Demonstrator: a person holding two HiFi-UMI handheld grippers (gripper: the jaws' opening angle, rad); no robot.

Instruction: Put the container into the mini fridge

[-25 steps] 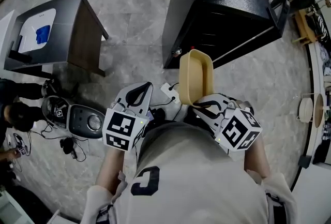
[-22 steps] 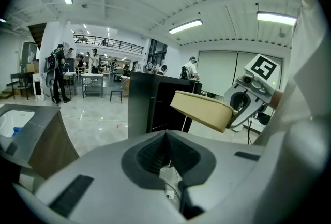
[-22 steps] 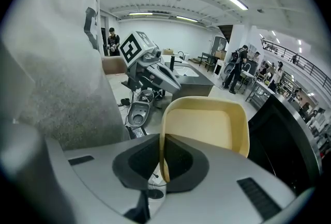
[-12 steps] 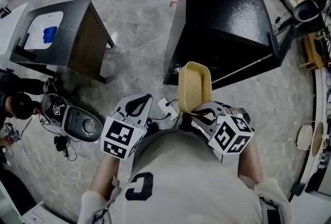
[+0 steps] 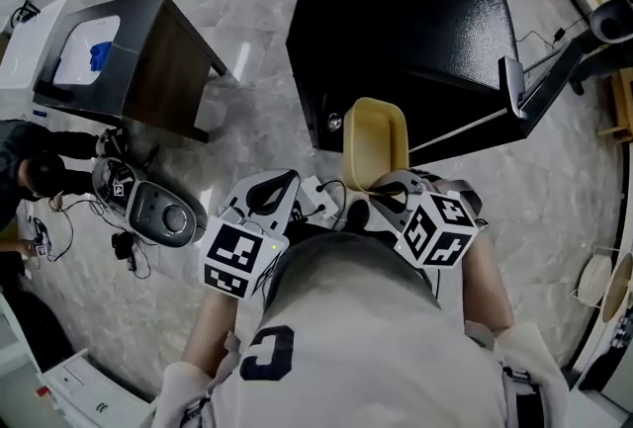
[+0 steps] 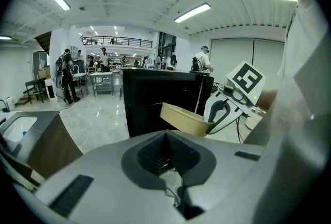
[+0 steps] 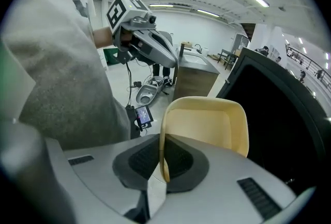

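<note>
At fridge front edge: right hand-held gripper clenched on container rim; left hand-held gripper clenched, empty. Hold container steady; left should take door.

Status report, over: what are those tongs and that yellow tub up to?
Right tongs clamped on rim of beige container. Left tongs shut, empty. Black mini fridge ahead, door unclear.

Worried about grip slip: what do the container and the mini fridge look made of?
Container: likely plastic, pale yellow, smooth and matte, with a thin moulded rim. Mini fridge: probably painted metal, black, its top glossy with a fine speckled texture.
</note>
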